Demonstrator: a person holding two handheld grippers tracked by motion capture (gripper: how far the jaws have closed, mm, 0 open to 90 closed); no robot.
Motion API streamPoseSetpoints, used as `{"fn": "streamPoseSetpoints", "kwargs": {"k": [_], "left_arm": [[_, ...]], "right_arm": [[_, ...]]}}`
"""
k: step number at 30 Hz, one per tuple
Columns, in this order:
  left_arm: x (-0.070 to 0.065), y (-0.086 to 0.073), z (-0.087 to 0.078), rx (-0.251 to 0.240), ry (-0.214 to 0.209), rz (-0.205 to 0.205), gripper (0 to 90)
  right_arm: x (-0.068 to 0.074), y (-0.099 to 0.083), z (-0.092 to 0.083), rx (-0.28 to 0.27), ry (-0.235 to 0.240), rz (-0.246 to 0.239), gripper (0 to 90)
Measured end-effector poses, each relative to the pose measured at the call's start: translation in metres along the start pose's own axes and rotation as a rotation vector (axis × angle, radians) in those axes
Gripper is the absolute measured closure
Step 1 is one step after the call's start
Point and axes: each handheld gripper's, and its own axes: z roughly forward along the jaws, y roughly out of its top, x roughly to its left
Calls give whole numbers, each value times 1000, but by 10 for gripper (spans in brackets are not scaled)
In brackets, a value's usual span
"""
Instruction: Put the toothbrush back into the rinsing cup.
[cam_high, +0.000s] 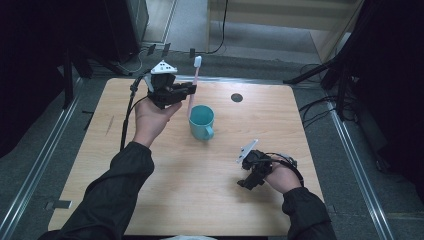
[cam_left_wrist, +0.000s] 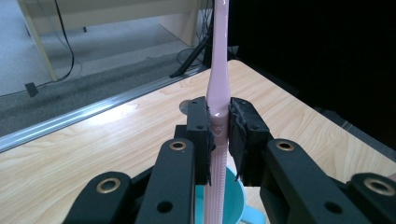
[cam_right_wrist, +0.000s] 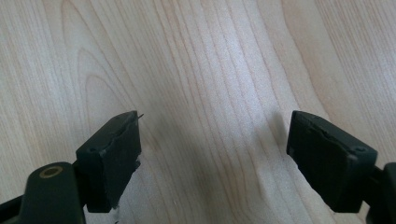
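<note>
A pink toothbrush (cam_high: 194, 80) with a white head stands upright, its lower end inside a teal mug (cam_high: 201, 121) near the middle of the wooden table (cam_high: 150, 200). My left gripper (cam_high: 186, 91) is shut on the toothbrush handle above the mug. In the left gripper view the handle (cam_left_wrist: 218, 93) runs up between the two pads (cam_left_wrist: 201, 126), and the mug's rim (cam_left_wrist: 233, 198) shows below. My right gripper (cam_high: 246, 182) rests low over the table at the front right, open, with bare wood between its jaws. Its two fingertips (cam_right_wrist: 114, 149) stand wide apart in the right gripper view (cam_right_wrist: 219, 154).
A small dark round disc (cam_high: 237, 97) lies on the table at the back right. Metal floor rails (cam_high: 40, 165) run along both sides of the table. Cables and stand legs (cam_high: 320, 75) crowd the floor behind it.
</note>
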Motion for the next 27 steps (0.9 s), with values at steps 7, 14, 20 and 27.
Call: {"fn": "streamPoseSetpoints", "kwargs": {"k": [7, 14, 20, 27], "left_arm": [[-1, 1, 11, 6, 4, 10, 786], [-1, -2, 25, 10, 16, 4, 786], [-3, -7, 37, 23, 27, 12, 786], [-2, -15, 46, 33, 37, 7, 786]], "right_arm": [[0, 0, 0, 1, -1, -3, 182], [0, 0, 0, 1, -1, -4, 181], [0, 0, 0, 5, -1, -11, 181], [1, 0, 1, 5, -1, -13, 181]]}}
